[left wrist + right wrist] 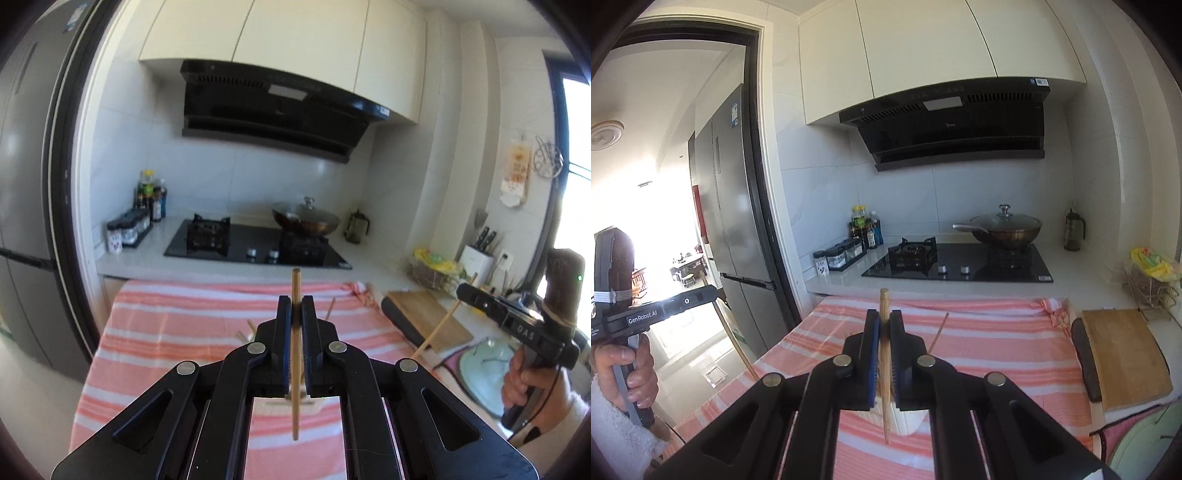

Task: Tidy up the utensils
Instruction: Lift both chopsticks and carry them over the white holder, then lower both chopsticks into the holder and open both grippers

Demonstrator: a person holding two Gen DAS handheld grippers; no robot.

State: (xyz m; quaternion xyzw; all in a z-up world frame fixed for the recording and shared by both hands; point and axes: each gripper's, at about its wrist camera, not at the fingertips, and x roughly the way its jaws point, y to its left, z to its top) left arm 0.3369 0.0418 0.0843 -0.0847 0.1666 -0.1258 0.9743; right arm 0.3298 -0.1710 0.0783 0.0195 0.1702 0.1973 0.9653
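Two chopsticks up, one in each gripper

From the left wrist, the left gripper (296, 308) is clamped tight on one upright chopstick (295, 354) above the striped cloth (177, 332); two or three more sticks poke up behind its fingers (too hidden to count surely). From the right wrist, the right gripper (884, 325) pinches its own chopstick (884, 369), slightly tilted, over a pale holder (908, 419), with one loose stick (940, 332) beyond. Best keep both sticks vertical and lower them tip-first, together, without twisting.
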